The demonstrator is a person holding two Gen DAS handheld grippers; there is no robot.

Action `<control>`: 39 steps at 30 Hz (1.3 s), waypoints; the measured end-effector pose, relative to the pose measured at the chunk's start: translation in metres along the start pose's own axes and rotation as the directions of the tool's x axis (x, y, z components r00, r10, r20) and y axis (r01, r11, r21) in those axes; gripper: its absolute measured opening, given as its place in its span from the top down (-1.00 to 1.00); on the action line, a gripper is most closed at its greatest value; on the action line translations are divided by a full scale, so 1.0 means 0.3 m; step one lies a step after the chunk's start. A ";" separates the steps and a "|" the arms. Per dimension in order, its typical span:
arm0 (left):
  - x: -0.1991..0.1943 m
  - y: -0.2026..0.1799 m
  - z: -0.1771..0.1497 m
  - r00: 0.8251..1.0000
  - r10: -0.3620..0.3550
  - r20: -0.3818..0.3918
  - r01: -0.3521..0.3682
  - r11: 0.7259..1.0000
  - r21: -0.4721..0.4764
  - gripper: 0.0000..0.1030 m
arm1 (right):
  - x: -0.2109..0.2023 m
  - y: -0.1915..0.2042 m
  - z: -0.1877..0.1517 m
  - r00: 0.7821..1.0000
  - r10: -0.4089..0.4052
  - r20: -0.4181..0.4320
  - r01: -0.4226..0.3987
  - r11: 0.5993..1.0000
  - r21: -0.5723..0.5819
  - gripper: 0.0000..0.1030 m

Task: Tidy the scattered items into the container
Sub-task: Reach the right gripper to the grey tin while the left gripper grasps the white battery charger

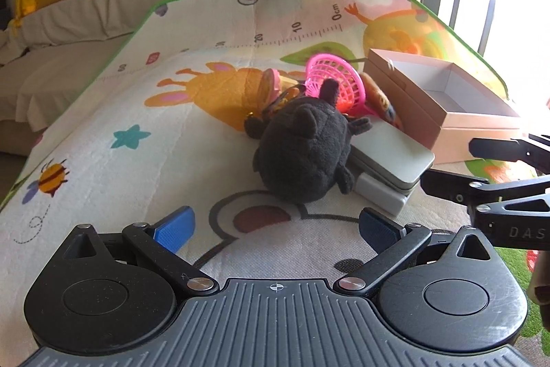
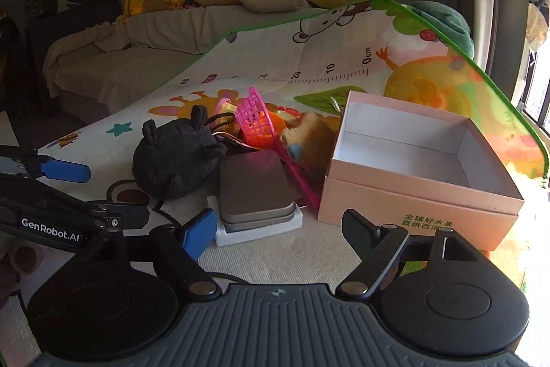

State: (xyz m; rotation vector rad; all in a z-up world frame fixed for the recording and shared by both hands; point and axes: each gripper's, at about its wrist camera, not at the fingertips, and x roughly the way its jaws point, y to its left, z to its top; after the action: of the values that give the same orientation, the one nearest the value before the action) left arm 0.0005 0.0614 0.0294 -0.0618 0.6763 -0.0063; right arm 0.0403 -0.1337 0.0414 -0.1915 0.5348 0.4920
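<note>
A dark grey plush toy [image 1: 304,148] [image 2: 177,155] lies on the play mat against a grey metal tin [image 1: 392,157] [image 2: 256,186] stacked on a white block [image 2: 257,231]. Behind them are a pink plastic basket [image 1: 335,81] [image 2: 256,119] and a brown soft toy [image 2: 311,140]. An open pink cardboard box [image 1: 443,95] [image 2: 412,167] stands to the right with nothing inside. My left gripper [image 1: 275,226] is open, short of the plush toy. My right gripper [image 2: 278,234] is open, short of the tin and box, with nothing between its fingers.
The cartoon play mat [image 1: 137,98] drapes over a raised surface. A sofa [image 2: 130,57] with cushions and stuffed toys stands behind at the left. A bright window [image 2: 539,23] is at the right. Green carpet [image 1: 515,263] shows at the lower right.
</note>
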 end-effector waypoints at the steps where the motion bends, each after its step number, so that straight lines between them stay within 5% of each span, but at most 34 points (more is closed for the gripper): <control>1: -0.004 0.003 -0.003 1.000 -0.006 0.000 0.006 1.000 0.005 -1.00 | 0.034 0.012 0.014 1.000 0.007 -0.003 -0.007 1.000 -0.017 -0.57; 3: -0.011 -0.001 -0.010 1.000 -0.023 -0.002 0.023 0.999 0.023 -1.00 | 0.090 0.023 0.023 1.000 0.003 -0.019 -0.004 0.999 -0.043 -0.57; 7: -0.019 -0.046 -0.023 0.996 -0.087 -0.007 0.087 0.993 0.079 -1.00 | 0.122 0.009 0.013 0.998 0.032 -0.049 -0.035 0.998 -0.044 -0.21; 18: 0.103 -0.309 0.003 0.974 -0.222 -0.046 0.225 0.923 0.313 -1.00 | -0.222 -0.177 -0.205 0.989 0.024 -0.144 -0.030 0.999 -0.037 -0.21; 22: 0.177 -0.344 0.036 0.977 -0.208 -0.057 0.214 0.915 0.343 -1.00 | -0.263 -0.215 -0.250 0.988 -0.113 -0.107 0.102 0.990 -0.097 -0.43; 25: 0.207 -0.349 0.047 0.978 -0.200 -0.056 0.206 0.911 0.356 -1.00 | -0.265 -0.212 -0.254 0.966 -0.256 -0.030 0.249 0.957 -0.150 -0.61; 27: 0.210 -0.352 0.046 0.979 -0.199 -0.049 0.203 0.909 0.364 -0.98 | -0.269 -0.222 -0.249 0.972 -0.235 -0.023 0.231 0.966 -0.113 -0.65; 30: 0.208 -0.355 0.042 0.977 -0.208 -0.040 0.207 0.903 0.377 -0.56 | -0.268 -0.230 -0.247 0.985 -0.166 -0.034 0.165 0.985 -0.048 -0.70; 33: 0.216 -0.354 0.035 0.980 -0.200 -0.023 0.193 0.899 0.393 -0.51 | -0.254 -0.224 -0.255 0.986 -0.159 -0.047 0.158 0.987 -0.024 -0.70; 35: 0.212 -0.349 0.028 0.982 -0.188 -0.006 0.174 0.896 0.409 -0.06 | -0.245 -0.226 -0.261 0.987 -0.151 -0.064 0.151 0.989 -0.002 -0.70; 39: 0.163 -0.322 0.011 0.970 -0.240 -0.038 0.235 0.890 0.391 -0.06 | -0.247 -0.226 -0.277 0.986 -0.144 -0.084 0.146 0.989 0.021 -0.71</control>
State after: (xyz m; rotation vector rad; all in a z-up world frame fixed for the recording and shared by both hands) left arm 0.0422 -0.0362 0.0071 0.2446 0.6420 -0.3789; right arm -0.0180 -0.2469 0.0137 -0.2243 0.6033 0.3361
